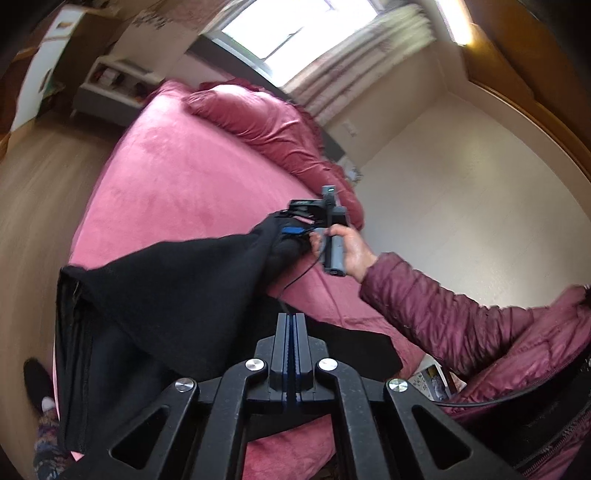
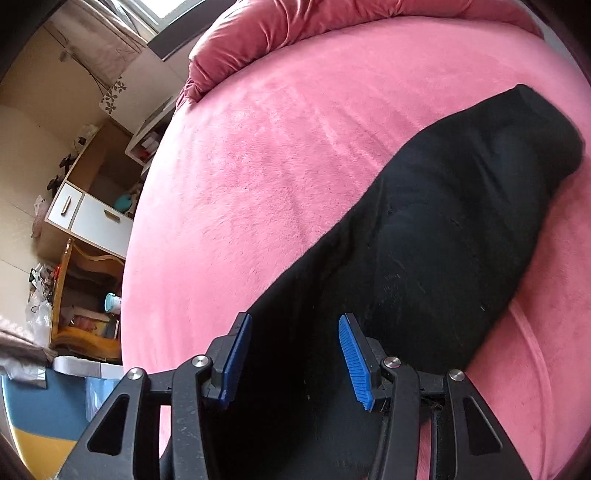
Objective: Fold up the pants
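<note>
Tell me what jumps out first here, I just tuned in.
Black pants stretch diagonally across a bright pink bed. The right tool hangs open over their near end. In the left view, the left tool is shut and a hand grips the other tool's handle.

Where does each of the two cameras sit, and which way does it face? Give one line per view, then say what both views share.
Left wrist view: on the left gripper, jaws shut, facing across the pink plush bed towards the bright window; shows the person's right hand and maroon quilted sleeve.
Right wrist view: on the right gripper, jaws open, angled down over the black fabric pants; no hand or sleeve shows.
Shared: bed, pants, maroon bedding roll.
</note>
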### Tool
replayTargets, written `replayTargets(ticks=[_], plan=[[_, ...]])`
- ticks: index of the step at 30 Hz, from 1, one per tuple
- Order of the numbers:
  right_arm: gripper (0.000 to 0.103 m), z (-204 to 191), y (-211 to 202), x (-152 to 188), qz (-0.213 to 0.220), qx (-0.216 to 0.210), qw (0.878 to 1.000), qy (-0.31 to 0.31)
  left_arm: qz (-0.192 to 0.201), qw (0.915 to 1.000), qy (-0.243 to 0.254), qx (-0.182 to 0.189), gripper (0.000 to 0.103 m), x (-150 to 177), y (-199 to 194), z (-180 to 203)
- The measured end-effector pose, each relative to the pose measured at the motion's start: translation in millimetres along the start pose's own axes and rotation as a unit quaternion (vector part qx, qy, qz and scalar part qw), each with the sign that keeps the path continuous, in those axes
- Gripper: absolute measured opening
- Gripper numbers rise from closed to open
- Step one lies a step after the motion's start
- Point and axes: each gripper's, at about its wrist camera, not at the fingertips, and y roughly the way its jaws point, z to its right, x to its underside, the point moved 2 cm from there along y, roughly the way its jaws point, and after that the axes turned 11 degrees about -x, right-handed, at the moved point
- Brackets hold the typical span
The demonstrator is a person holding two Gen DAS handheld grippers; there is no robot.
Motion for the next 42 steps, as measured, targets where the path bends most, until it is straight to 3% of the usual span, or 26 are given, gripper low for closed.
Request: replayTargets(ticks=[2,5,7,11,13,14,15,19,22,23,24,26,34,37,39,42], plan=[[0.051,0.0,5.7,-1.3,-0.006,0.002,1.0,0.0,-0.022,0.9994,-0.028,-0.004,0.003,2.2,8.9,-11.4],[0.05,0.5,12.3,-4.1,-0.009,0.007,1.0,-0.005,-0.059,0.9957,-0.07,-0.015,0.025,12.8,23.3,-27.6],[0.045,-0.7,16.2,-4.5,-0.012,0.005,1.0,-0.011,-0.081,0.9916,-0.092,-0.042,0.028,25.8,32.1,-38.7],[0.046,-3.9,14.4,-7.6,-0.006,-0.006,1.0,-0.014,-0.124,0.9804,-0.147,-0.044,0.038,52.3,50.1,-56.1],[0.046,-5.0,13.4,-7.5,-0.007,-0.007,1.0,-0.019,-0.128,0.9757,-0.174,-0.039,0.051,59.6,58.4,-60.6],[0.046,-5.2,13.3,-7.8,-0.007,-0.009,1.0,-0.02,-0.13,0.9725,-0.191,-0.03,0.065,62.3,64.2,-62.6],[0.046,-5.3,13.7,-8.1,-0.008,-0.012,1.0,-0.02,-0.132,0.9696,-0.205,-0.023,0.07,65.5,68.6,-63.8],[0.048,-6.5,14.0,-7.3,-0.009,-0.022,1.0,-0.015,-0.139,0.9595,-0.244,-0.021,0.069,74.6,83.4,-70.3],[0.053,-9.3,17.2,-8.7,-0.011,-0.019,1.0,-0.018,-0.099,0.9662,-0.237,-0.02,0.065,73.5,83.7,-64.4],[0.055,-9.1,18.7,-9.5,-0.011,-0.018,1.0,-0.015,-0.1,0.9686,-0.228,-0.004,0.051,72.9,87.1,-58.9],[0.055,-7.6,18.8,-10.0,-0.011,-0.015,1.0,-0.011,-0.104,0.9711,-0.215,0.002,0.023,71.2,91.2,-52.9],[0.058,-4.9,19.5,-12.4,-0.013,-0.011,1.0,-0.001,-0.098,0.9805,-0.17,-0.011,0.005,67.4,92.0,-40.0],[0.057,-7.0,22.8,-23.8,-0.025,0.014,1.0,0.007,-0.053,0.9969,-0.049,-0.033,0.003,41.9,47.3,-21.3],[0.048,-8.5,30.7,-24.8,-0.051,0.04,0.998,-0.002,-0.024,0.9991,-0.016,-0.03,0.003,30.7,23.0,-16.3],[0.048,-5.7,36.1,-24.3,-0.072,0.063,0.995,0.002,-0.008,0.9996,-0.003,-0.027,0.003,27.8,8.6,-15.6],[0.048,-1.4,33.4,-23.3,-0.075,0.061,0.995,0.009,0.006,0.9996,0.006,-0.026,0.003,23.5,-0.9,-14.3]])
